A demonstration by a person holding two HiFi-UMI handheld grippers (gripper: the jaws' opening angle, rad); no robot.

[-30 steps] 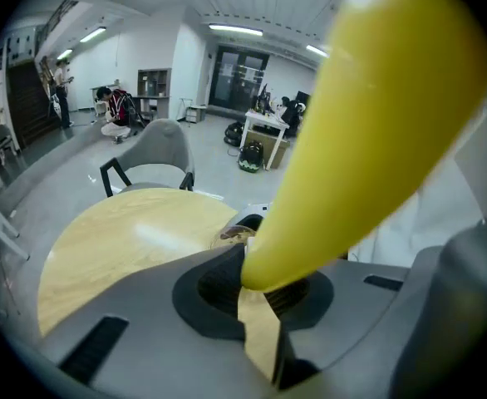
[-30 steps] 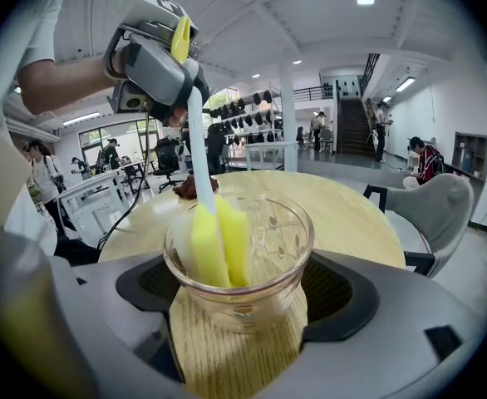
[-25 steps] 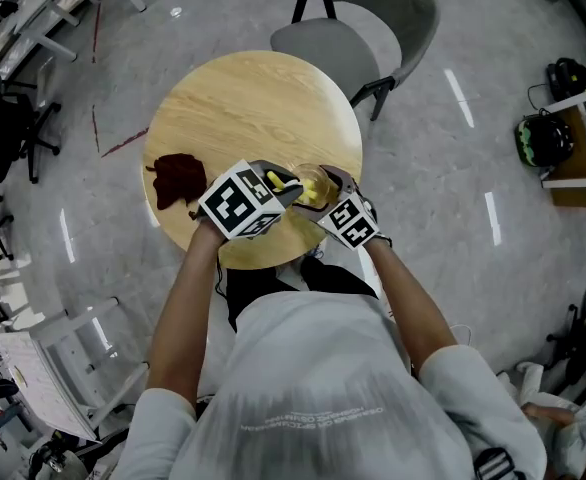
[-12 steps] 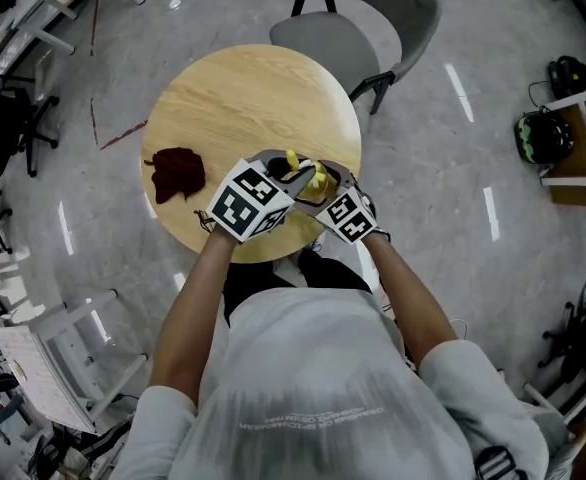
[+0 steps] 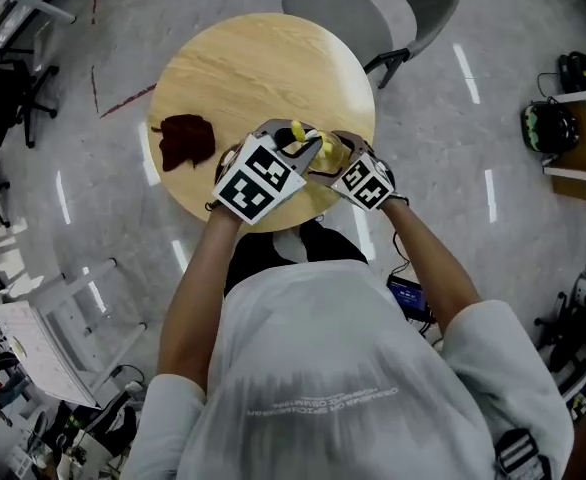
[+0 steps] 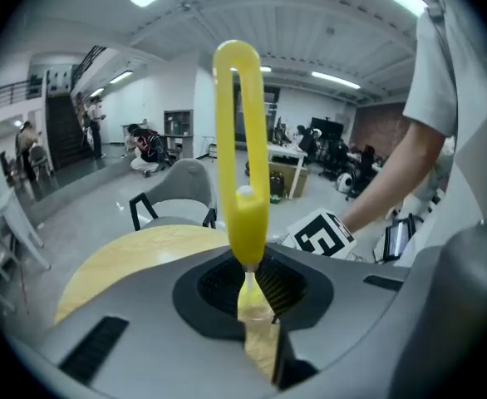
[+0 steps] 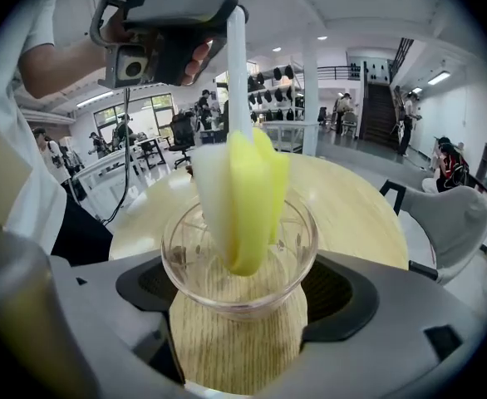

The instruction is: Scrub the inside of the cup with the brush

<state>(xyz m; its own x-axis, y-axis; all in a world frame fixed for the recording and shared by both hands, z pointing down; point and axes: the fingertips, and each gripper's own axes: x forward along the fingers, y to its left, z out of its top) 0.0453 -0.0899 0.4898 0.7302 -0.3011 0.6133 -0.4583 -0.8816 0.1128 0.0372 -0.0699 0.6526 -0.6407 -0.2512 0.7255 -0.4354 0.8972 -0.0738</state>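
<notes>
My right gripper is shut on a clear glass cup, holding it by its sides above the round wooden table. A yellow and white sponge brush head reaches down into the cup. My left gripper is shut on the brush's thin stem, just below the yellow loop handle that rises above the jaws. In the head view the left gripper and right gripper meet over the table's near edge, with the brush between them.
A dark red cloth lies on the left part of the table. A grey chair stands behind the table. Desks, cables and gear line the floor at both sides.
Both grippers have stayed together at the table's near edge. The left one has tilted, and the brush's yellow handle now shows higher between them, over the cup.
</notes>
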